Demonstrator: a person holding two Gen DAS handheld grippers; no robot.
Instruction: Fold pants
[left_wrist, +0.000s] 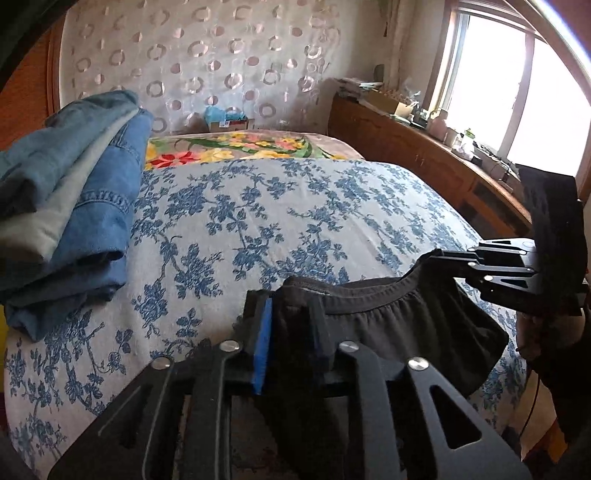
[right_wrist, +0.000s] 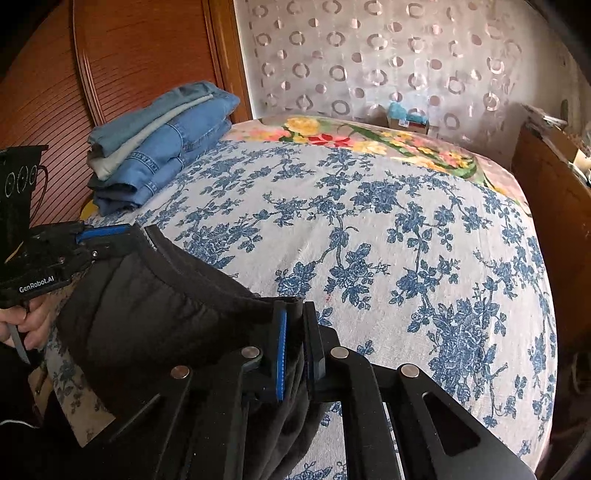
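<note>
- Pinching the black pants (left_wrist: 388, 317) at the waistband with both claws; the pants sit at the bed's (left_wrist: 295, 206) near edge, about 6 o'clock.
- Your left gripper (left_wrist: 291, 325) is clamped on the waistband's left end.
- Your right gripper (right_wrist: 297, 343) is pressed nearly together on the right end.
- Folded jeans stack (right_wrist: 162, 147) sits at 10 o'clock, well apart.
- Your hand (right_wrist: 26, 325) shows at 9 o'clock in the right wrist view.

text: "GenRobot.AI" | on: side of left tongs (right_wrist: 110, 236) | other text: none legible
</note>
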